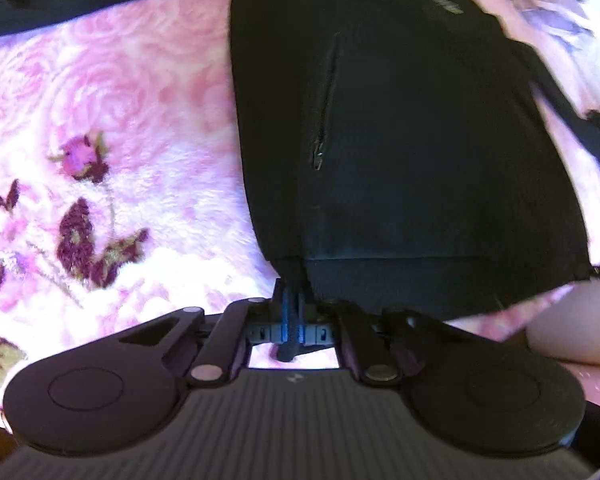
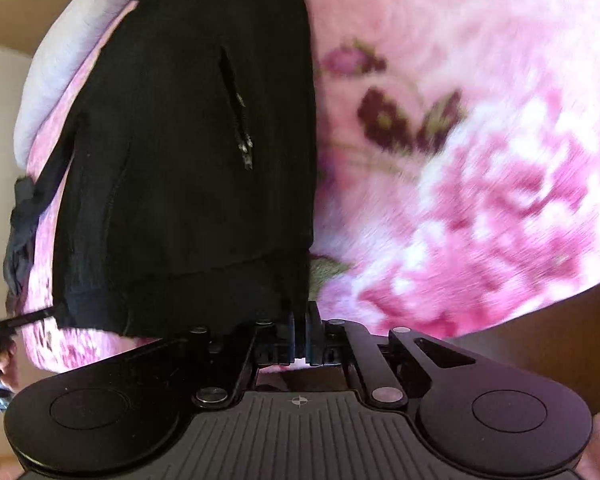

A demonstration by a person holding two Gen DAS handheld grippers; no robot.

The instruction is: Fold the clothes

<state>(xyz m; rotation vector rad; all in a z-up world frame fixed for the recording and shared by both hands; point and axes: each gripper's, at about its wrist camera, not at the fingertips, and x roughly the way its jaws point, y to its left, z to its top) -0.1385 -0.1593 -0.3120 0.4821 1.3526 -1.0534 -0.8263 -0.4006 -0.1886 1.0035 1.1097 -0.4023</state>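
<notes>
Both the left gripper [image 1: 292,300] and right gripper [image 2: 300,320] pinch the black zip-pocket jacket's [image 1: 400,140] hem corners, fingertips half-hidden by cloth, over a blurred pink floral fleece blanket [image 2: 480,160].

A plush pink rose-patterned blanket [image 1: 120,128] covers the surface, brightly lit.

Pretty sure this is someone's home, most likely a bedroom. Everything's happening on a fluffy pink blanket [image 1: 112,92] printed with big roses and dark leaves, the kind you'd throw over a bed, and there's a black zip jacket [image 2: 188,152] spread out on it with a pale pillow-like bundle [image 2: 76,40] at the far end, plus a plain beige wall [image 2: 0,120] off to the side
</notes>
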